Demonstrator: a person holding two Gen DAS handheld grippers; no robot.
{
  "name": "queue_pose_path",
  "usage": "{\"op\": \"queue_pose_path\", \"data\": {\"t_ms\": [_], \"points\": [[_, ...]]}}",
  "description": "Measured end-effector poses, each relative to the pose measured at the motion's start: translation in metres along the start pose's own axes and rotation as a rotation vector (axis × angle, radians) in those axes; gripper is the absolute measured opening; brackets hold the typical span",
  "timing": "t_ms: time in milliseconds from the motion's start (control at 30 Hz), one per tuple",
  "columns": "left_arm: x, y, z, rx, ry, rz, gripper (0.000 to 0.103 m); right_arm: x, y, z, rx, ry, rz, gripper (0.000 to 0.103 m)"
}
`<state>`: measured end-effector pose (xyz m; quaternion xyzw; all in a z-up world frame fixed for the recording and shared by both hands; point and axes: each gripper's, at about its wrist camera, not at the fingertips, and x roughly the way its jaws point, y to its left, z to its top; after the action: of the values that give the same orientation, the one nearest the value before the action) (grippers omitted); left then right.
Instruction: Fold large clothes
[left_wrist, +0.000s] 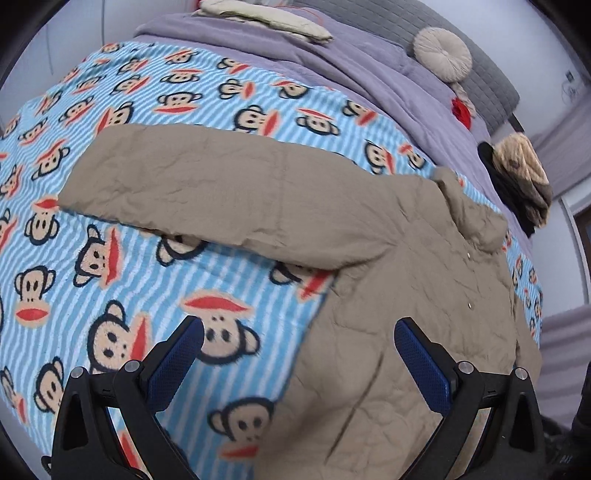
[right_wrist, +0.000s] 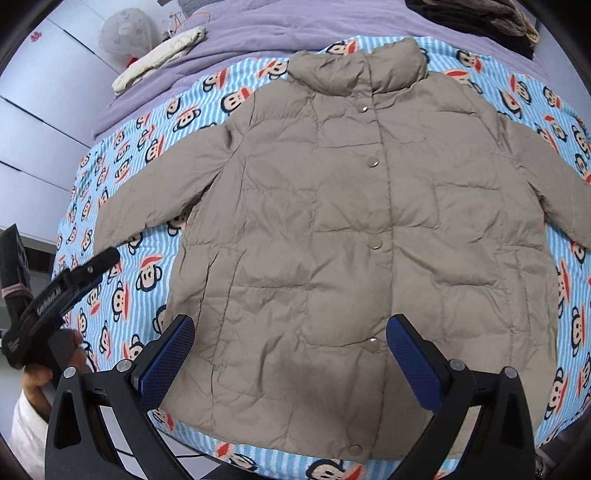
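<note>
Both tongs (left_wrist: 299, 332) (right_wrist: 290, 332) agape, jacket (right_wrist: 362, 221) flat on blanket (right_wrist: 110, 177)

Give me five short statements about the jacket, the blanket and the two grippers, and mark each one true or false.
1. The beige quilted puffer jacket lies spread flat, front side up. True.
2. The jacket rests on a plain white sheet. False: it rests on a blue striped blanket with cartoon monkey faces.
3. The right gripper is open and holds nothing. True.
4. The left gripper is clamped on the jacket's sleeve. False: it is open, above the blanket and the jacket's edge, gripping nothing.
5. The jacket's front is unfastened and hanging open. False: its front is closed, with a row of round snap buttons down the middle.
</note>
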<state>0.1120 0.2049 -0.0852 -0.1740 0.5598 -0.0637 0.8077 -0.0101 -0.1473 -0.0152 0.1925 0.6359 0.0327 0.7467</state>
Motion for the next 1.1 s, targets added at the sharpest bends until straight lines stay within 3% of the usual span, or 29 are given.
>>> {"op": "queue_pose_path", "data": {"t_ms": [233, 533, 567, 600, 633, 700, 767, 900, 967, 1033, 1067, 1100], "points": [[0.055, 0.093, 0.045, -0.211, -0.052, -0.067, 0.103, 0.047, 0.031, 0.008, -0.069, 0.031, -0.037, 0.103], [0.083, 0.141, 0.095, -0.313, -0.141, -0.043, 0.101, 0.084, 0.058, 0.036, -0.105, 0.001, -0.057, 0.103], [0.084, 0.143, 0.098, -0.323, -0.147, -0.027, 0.098, 0.088, 0.060, 0.042, -0.103, -0.006, -0.056, 0.103], [0.086, 0.146, 0.102, -0.339, -0.145, -0.012, 0.078, 0.091, 0.063, 0.048, -0.103, -0.015, -0.054, 0.103], [0.089, 0.149, 0.105, -0.352, -0.139, -0.007, 0.048, 0.095, 0.066, 0.055, -0.105, -0.025, -0.050, 0.103], [0.092, 0.159, 0.109, -0.381, -0.135, -0.071, 0.012, 0.100, 0.073, 0.068, -0.107, -0.056, -0.039, 0.103], [0.090, 0.162, 0.112, -0.384, -0.144, -0.103, 0.009, 0.104, 0.081, 0.082, -0.107, -0.093, -0.020, 0.103], [0.067, 0.142, 0.117, -0.268, -0.211, -0.089, 0.009, 0.113, 0.098, 0.113, -0.107, -0.162, 0.011, 0.102], [0.051, 0.129, 0.121, -0.214, -0.250, -0.101, 0.009, 0.120, 0.104, 0.125, -0.108, -0.188, 0.041, 0.091], [0.032, 0.113, 0.125, -0.151, -0.294, -0.116, 0.009, 0.135, 0.111, 0.138, -0.103, -0.167, 0.106, 0.025], [0.022, 0.104, 0.127, -0.121, -0.313, -0.127, 0.009, 0.145, 0.112, 0.144, -0.086, -0.141, 0.144, 0.017], [0.013, 0.095, 0.128, -0.091, -0.330, -0.144, 0.009, 0.155, 0.113, 0.148, -0.070, -0.128, 0.166, 0.016]]}}
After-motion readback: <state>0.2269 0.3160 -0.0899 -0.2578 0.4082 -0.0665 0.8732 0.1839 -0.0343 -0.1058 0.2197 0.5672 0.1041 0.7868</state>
